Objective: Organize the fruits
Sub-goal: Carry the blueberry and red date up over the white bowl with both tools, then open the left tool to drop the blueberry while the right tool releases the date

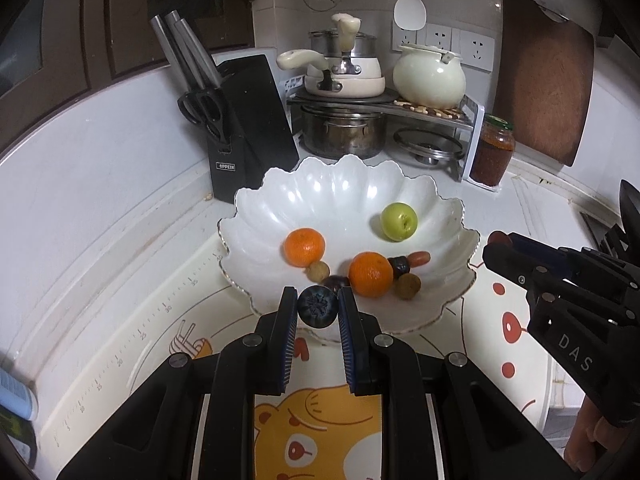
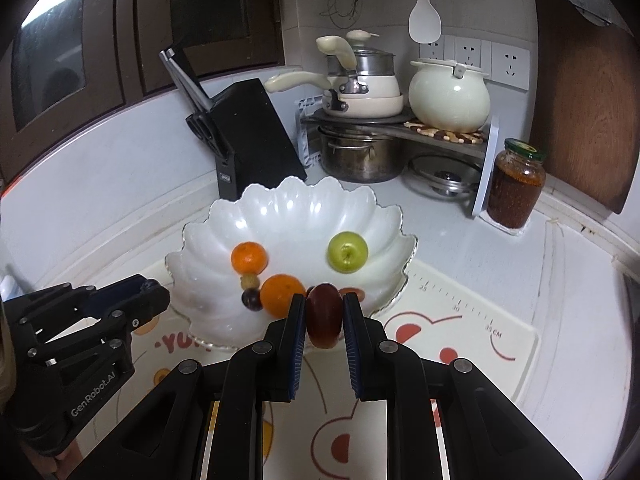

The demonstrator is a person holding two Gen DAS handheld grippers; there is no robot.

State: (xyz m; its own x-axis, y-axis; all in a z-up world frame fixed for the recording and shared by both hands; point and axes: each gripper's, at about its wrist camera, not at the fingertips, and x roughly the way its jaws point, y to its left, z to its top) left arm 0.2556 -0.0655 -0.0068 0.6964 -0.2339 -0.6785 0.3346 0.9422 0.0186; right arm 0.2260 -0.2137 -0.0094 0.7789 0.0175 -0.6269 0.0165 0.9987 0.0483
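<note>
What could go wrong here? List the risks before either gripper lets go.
1. The left gripper pinches a blueberry only at its fingertips; it could slip or get crushed.
2. The right gripper holds a red date right above the white bowl; dropped, it could knock the nearer orange and the small fruits.

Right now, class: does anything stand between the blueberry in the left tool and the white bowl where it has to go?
Nothing visible does. The left tool holds the blueberry right at the near rim of the white bowl. Just beyond lie an orange and a dark fruit; bare bowl floor lies farther in.
</note>
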